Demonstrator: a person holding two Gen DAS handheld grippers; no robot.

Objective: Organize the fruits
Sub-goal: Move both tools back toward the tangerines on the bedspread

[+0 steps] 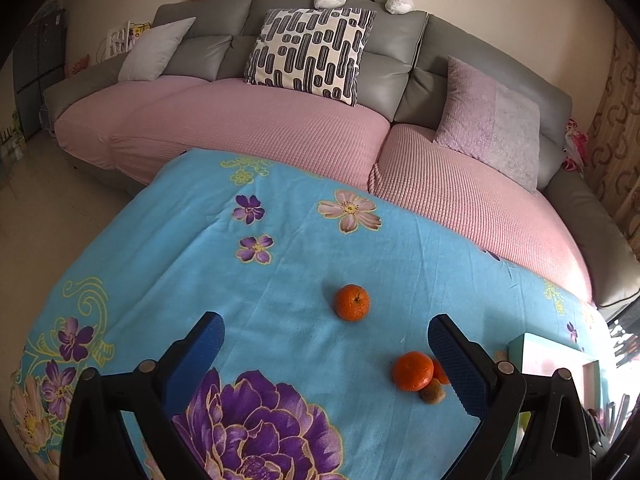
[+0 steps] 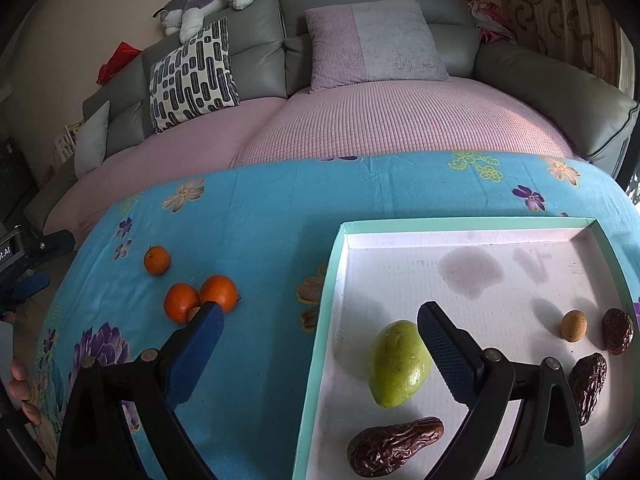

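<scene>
Sorting in progress — part done, judging by the layout. Sitting already in the teal-rimmed tray [image 2: 326,320]: a green mango [image 2: 398,364], three wrinkled dark dates [image 2: 394,448], [image 2: 588,386], [image 2: 618,330], and a small tan round fruit [image 2: 574,325], spread apart on the white floor rather than heaped, likely to keep kinds separate. Waiting outside on the blue floral cloth covering the tabletop [image 1: 280,280]: one orange [image 1: 352,302] lying alone, farther toward the sofa [image 1: 280,128]; a pair of oranges [image 2: 182,302], [image 2: 219,292] lying together nearer the tray, with a small brown fruit [image 1: 433,392] tucked against them.

Left tongs [image 1: 326,336] hanging spread wide and empty above the cloth, pointing toward the sofa; lone orange lying just ahead between the finger lines, paired oranges near the right-hand finger. Probably lining up for a pick there.

Right tongs [image 2: 320,324] also gaping wide, gripping nothing — straddling the tray's left rim, one finger over the cloth close to the paired oranges, the other over the tray beside the mango. Looking like a pose between a drop and a reach, though hard to say which.

Fingertips of a hand [image 2: 18,380] showing at the left edge of the right wrist view.
</scene>
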